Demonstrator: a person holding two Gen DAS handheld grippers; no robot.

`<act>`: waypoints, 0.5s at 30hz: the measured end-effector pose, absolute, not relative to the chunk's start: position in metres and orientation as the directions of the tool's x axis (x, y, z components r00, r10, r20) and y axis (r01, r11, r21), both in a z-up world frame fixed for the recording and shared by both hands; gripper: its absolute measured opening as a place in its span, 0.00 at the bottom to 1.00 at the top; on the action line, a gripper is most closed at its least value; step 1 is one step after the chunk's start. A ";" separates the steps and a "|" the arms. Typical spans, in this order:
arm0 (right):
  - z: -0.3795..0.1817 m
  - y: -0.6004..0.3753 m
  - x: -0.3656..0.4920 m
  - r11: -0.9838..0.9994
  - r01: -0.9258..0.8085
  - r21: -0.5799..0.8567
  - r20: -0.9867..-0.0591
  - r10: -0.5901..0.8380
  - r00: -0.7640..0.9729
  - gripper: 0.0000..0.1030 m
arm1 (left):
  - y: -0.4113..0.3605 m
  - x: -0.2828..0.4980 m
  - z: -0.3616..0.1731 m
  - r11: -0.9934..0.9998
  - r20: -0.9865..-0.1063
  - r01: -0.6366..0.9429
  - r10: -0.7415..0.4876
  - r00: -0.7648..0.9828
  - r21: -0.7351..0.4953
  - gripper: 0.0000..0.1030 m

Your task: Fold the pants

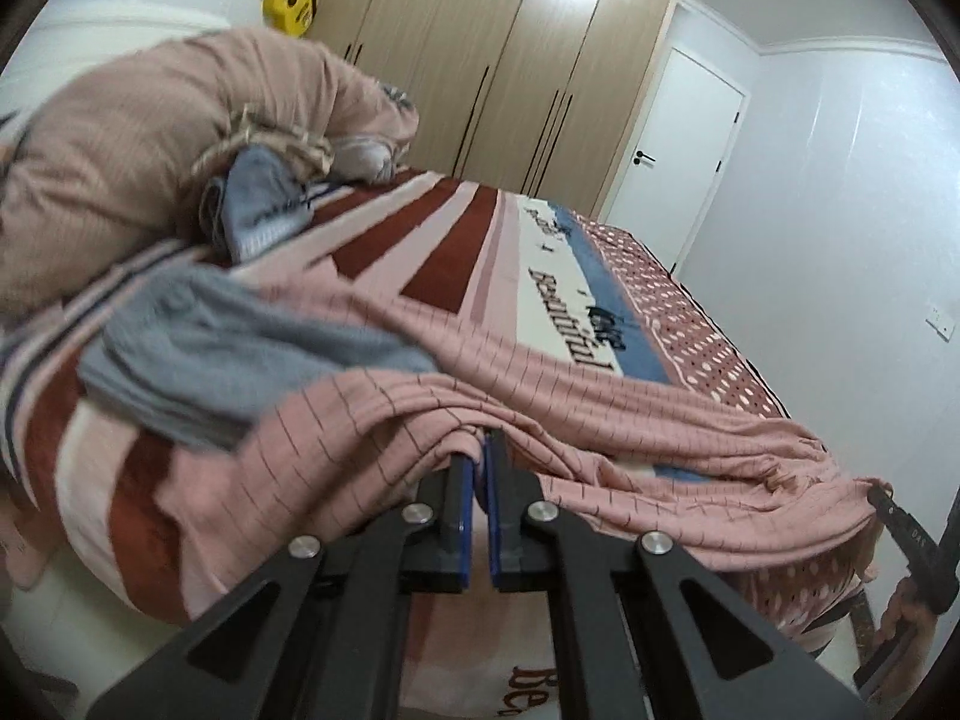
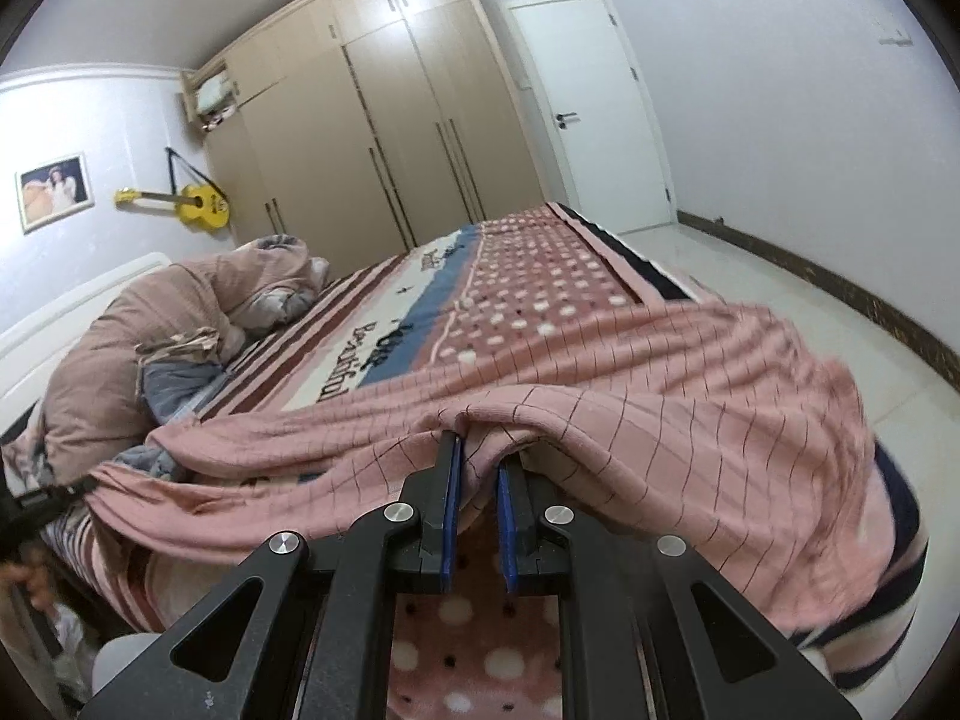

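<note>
Left hand-held gripper clamped on edge of pink checked pants; right hand-held gripper pinching a fold of same pants, w/ cloth bunched btwn its blue pads. Pants hang stretched btwn both, draped over near edge of bed, beside grey garment on patterned blanket.

A yellow guitar hangs beside a beige wardrobe and a white door. A bunched quilt and grey garment lie on the striped bed.
</note>
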State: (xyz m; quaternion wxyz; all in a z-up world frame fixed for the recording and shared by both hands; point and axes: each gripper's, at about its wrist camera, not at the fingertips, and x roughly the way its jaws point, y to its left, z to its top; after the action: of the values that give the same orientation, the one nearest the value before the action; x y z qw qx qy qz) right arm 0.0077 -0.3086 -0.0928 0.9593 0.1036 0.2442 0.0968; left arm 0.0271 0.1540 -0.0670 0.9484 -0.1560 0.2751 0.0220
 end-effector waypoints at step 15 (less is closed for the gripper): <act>-0.061 -0.306 0.138 0.938 -0.288 0.192 -0.578 0.345 0.739 0.06 | 0.148 0.154 -0.016 0.999 -0.650 -0.041 0.043 0.759 0.017 0.02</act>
State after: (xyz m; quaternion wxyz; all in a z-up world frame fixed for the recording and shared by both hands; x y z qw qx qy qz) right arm 0.1382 -0.3056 -0.0613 0.9315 0.0452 0.3185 0.1699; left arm 0.1544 0.1481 -0.0165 0.9377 0.0009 0.3466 0.0224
